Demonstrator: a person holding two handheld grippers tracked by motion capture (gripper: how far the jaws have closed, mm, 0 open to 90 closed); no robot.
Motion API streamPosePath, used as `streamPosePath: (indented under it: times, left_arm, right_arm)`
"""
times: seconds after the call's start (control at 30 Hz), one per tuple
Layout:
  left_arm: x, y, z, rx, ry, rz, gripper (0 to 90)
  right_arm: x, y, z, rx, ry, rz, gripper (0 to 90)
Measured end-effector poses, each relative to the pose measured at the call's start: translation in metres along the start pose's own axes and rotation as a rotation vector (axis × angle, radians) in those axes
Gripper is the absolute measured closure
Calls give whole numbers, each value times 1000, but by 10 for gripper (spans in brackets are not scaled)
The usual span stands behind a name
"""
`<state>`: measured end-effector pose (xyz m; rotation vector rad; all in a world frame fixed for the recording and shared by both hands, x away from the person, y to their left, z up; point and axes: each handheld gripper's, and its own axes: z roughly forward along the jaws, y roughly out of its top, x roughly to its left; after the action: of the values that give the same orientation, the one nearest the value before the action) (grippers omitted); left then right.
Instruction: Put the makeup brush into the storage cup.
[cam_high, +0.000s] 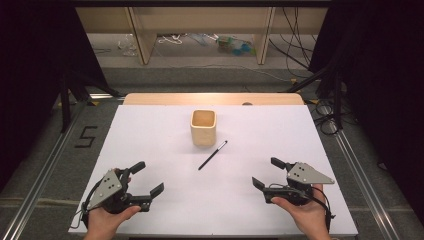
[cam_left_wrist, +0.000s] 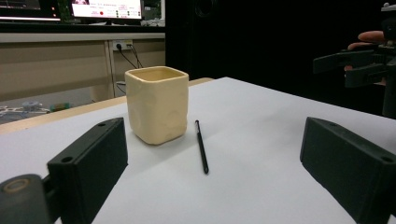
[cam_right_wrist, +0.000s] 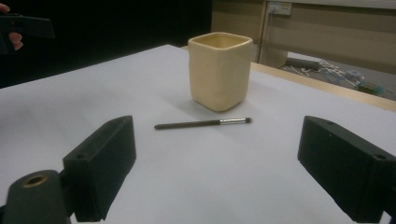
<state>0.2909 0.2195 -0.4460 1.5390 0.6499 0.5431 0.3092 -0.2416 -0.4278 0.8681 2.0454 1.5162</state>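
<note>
Count on my table: one cup, one brush, two grippers. The cup is a cream, square-mouthed ceramic cup with rounded corners (cam_high: 203, 127), walls slightly uneven and matt, standing upright and hollow. The brush is a slim black brush with a short silver ferrule (cam_high: 213, 155); it lies flat on the white matt table sheet (cam_high: 150, 130), just beside the cup and apart from it, I think, though the gap is small.

My left gripper (cam_high: 147, 179) sits at the near left edge, jaws spread wide with nothing between them. In its own view the cup (cam_left_wrist: 157, 105) stands ahead, nearer the left black finger (cam_left_wrist: 88, 165), and the brush (cam_left_wrist: 201, 145) runs towards me between the fingers, well out of reach.

My right gripper (cam_high: 266, 172) sits at the near right edge, likewise released and holding nothing. In its view the brush (cam_right_wrist: 201, 123) lies crosswise ahead, between the two fingers (cam_right_wrist: 100, 163), bristle end to the right, with the cup (cam_right_wrist: 218, 70) just behind it. Fingers are blocky, black, flat-faced plastic.
</note>
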Motion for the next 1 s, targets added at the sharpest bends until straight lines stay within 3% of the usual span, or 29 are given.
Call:
streamPosePath:
  times: [0.5, 0.6, 1.0]
  left_arm:
    - [-4, 0, -1, 8, -15, -8, 73]
    - [-3, 1, -1, 9, -13, -9, 73]
    - [-3, 1, -2, 6, -12, -21, 69]
  right_arm:
    - [6, 22, 40, 14, 22, -18, 146]
    - [8, 28, 55, 6, 7, -35, 150]
    - [10, 37, 82, -6, 6, -46, 150]
